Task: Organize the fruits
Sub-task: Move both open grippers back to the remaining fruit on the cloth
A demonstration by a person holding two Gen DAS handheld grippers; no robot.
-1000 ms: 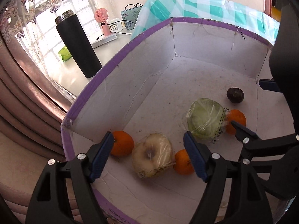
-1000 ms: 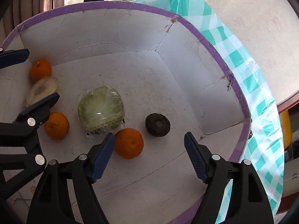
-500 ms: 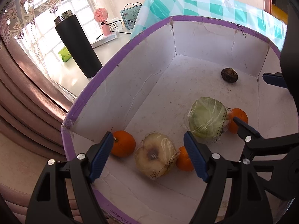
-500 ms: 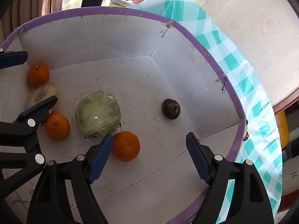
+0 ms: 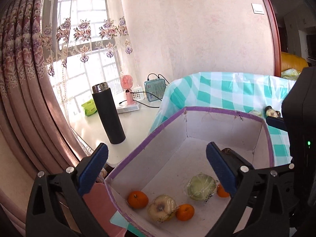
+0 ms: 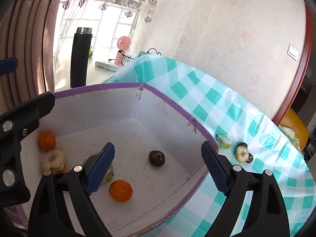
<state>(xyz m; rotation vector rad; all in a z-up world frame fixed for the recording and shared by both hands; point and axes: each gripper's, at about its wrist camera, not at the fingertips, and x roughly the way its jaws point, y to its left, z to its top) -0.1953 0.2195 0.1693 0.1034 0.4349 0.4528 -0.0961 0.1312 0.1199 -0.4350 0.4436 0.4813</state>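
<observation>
Left tongs [image 5: 157, 163] and right tongs [image 6: 158, 165] both gape wide, holding nothing, above the purple-rimmed box [image 6: 118, 86]. Inside lie three oranges [image 6: 120, 190], two wrapped fruits [image 5: 201, 186] and a dark fruit [image 6: 156, 158]. More fruit pieces [image 6: 242, 154] rest on the checked desk [image 6: 227, 106], right of the box.

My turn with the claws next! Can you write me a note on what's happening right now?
Left claw: open, holding nothing, above the box.
Right claw: open, holding nothing, above the box.
In the box: three oranges, a wrapped green fruit, a wrapped yellowish fruit and a dark round fruit.
Left to do: a few fruits sit on the checked tablecloth just outside the box, on the right claw's side; they probably go in next.
</observation>
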